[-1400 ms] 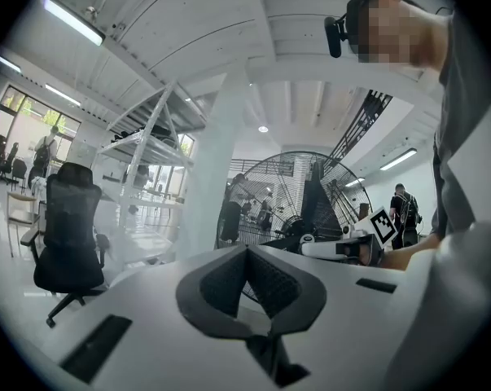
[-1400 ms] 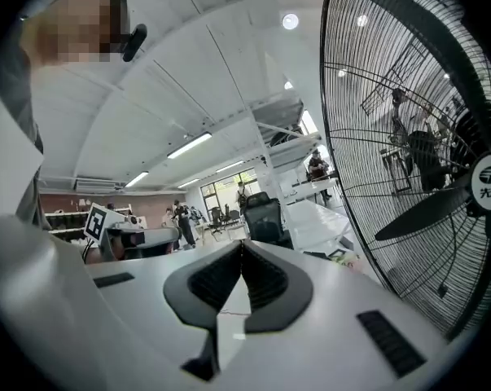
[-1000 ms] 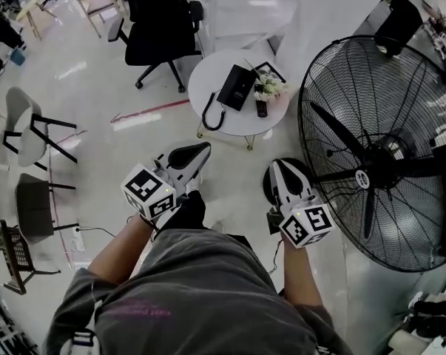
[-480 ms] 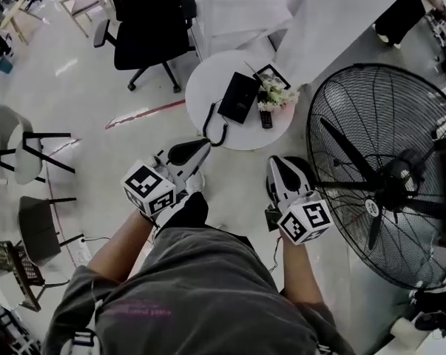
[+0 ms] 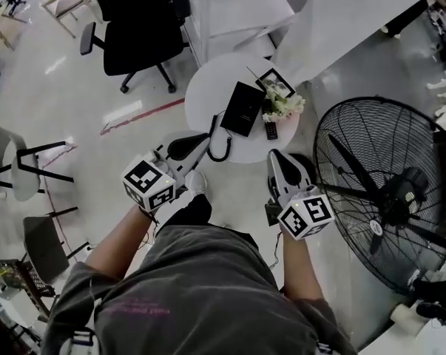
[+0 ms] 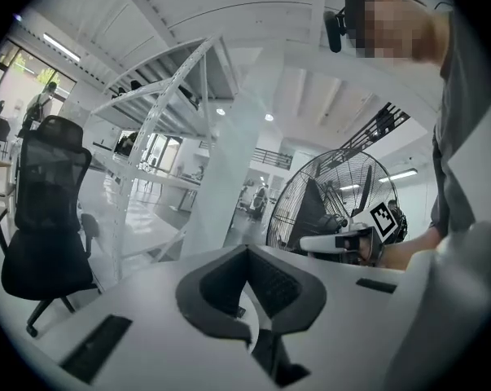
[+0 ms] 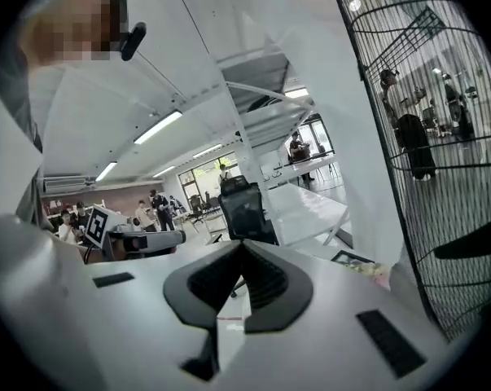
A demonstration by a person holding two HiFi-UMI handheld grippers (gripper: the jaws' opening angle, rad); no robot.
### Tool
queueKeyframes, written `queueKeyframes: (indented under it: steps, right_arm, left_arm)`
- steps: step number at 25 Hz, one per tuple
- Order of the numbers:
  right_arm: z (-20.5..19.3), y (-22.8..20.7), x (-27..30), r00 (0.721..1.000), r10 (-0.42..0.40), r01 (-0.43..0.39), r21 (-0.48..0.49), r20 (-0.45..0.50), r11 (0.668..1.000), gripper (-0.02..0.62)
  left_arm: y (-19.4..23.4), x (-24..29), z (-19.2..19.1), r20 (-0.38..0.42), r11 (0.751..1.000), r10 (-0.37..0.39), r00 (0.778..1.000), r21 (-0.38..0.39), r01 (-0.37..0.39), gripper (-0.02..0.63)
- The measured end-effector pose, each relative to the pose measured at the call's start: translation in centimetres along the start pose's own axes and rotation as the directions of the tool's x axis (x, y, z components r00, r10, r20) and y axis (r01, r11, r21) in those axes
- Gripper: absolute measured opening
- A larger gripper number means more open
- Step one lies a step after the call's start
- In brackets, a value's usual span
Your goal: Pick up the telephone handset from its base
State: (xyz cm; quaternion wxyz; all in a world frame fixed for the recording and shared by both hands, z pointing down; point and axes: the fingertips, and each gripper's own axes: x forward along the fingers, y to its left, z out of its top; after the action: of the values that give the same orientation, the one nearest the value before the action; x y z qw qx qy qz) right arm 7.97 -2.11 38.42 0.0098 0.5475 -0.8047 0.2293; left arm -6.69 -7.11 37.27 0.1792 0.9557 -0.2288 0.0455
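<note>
The black telephone lies flat on a small round white table in the head view. A curved black piece and cord loop off its near left side by the table's edge; I cannot tell handset from cord. My left gripper is shut with nothing in it, and its tip is level with the table's near edge, close to the cord loop. My right gripper is also shut and holds nothing, just short of the table's near right edge. The left gripper view and the right gripper view do not show the phone.
White flowers, a framed picture and a small remote share the table. A large black floor fan stands close on the right. A black office chair is beyond the table, with other chairs at the left.
The table and telephone have come nearer in the head view. Both grippers have moved forward toward the table's near edge and stayed shut. The fan has slid toward the lower right.
</note>
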Motion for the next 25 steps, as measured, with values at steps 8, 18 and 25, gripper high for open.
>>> queueKeyframes:
  steps: [8, 18, 25]
  right_arm:
    - [0.8, -1.2, 5.0, 0.999, -0.044, 0.044, 0.012, -0.012, 0.999, 0.019]
    - [0.4, -2.7, 7.7, 0.997, -0.061, 0.062, 0.021, -0.037, 0.998, 0.018]
    - [-0.1, -5.3, 9.2, 0.996, -0.048, 0.049, 0.011, -0.069, 0.999, 0.018]
  left_arm:
    - [5.4, 1.9, 0.2, -0.042, 0.999, -0.037, 0.998, -0.010, 0.037, 0.014]
    - [8.2, 4.1, -1.2, -0.078, 0.998, -0.049, 0.996, -0.035, 0.046, 0.014]
    - [9.7, 6.8, -3.6, -0.124, 0.998, -0.024, 0.992, -0.057, 0.017, 0.014]
